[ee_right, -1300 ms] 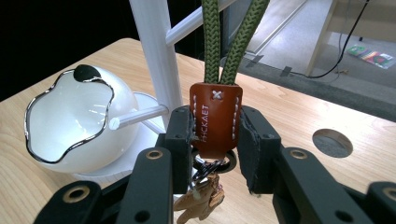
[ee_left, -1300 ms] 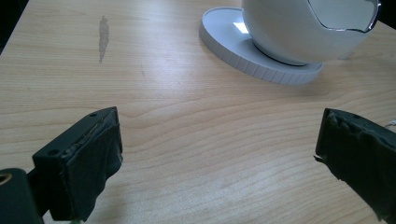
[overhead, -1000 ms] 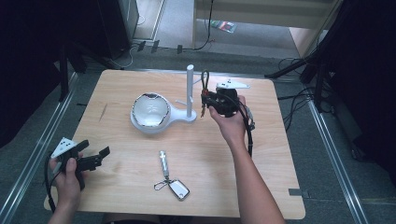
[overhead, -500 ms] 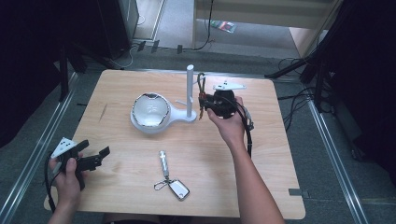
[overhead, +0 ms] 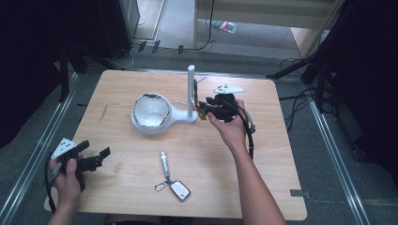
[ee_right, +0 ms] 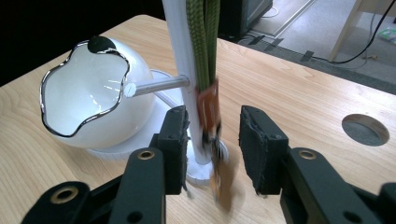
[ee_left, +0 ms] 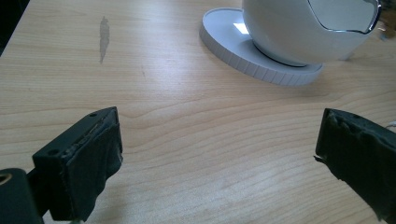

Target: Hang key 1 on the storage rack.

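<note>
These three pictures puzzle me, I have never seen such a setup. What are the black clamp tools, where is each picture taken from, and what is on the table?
A person sits at a wooden table and holds a hand-operated gripper in each hand; there is no robot arm. The high view looks down from above. The other two come from cameras riding on the grippers, looking along their black jaws.

The left gripper rests near the table's near left corner, jaws wide apart and empty. The right gripper is at a white stand: a bowl on a base with an upright post. A green strap with an orange tag hangs by the post, between the right jaws, which stand apart and have not closed on it. Nearer the person lies a keychain.
</note>
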### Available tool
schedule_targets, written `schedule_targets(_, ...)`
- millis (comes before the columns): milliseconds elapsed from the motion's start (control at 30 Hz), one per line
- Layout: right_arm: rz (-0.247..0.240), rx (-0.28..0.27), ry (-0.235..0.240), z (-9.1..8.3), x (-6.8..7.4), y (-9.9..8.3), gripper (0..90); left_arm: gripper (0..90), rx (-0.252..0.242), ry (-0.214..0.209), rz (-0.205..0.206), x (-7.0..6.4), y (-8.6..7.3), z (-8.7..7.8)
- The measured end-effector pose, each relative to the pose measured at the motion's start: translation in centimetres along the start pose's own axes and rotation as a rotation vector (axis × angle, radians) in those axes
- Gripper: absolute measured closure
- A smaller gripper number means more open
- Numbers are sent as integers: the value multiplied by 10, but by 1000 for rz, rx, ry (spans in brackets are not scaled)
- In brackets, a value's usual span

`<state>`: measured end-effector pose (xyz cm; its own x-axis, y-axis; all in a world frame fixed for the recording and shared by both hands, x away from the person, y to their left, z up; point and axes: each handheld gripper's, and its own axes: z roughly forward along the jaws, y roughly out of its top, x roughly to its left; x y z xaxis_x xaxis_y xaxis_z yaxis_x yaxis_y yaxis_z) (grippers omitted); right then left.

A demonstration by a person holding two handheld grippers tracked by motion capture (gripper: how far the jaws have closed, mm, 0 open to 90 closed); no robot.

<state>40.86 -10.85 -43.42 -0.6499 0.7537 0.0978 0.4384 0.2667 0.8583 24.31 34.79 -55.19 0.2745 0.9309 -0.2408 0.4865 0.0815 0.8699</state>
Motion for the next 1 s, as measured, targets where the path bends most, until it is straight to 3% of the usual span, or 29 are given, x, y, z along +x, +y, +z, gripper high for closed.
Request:
schedule_targets(233, -49, 17, -25, -7, 13, 1, 594, 11, -1, 0, -1, 0, 0, 0)
schedule_targets(367, -80, 60, -57, -8, 24, -1, 578, 11, -2, -1, -2, 0, 0, 0)
schedule_targets(1000, -73, 231, -107, -6, 55, -26, 503, 11, -6, -5, -10, 1, 0, 0)
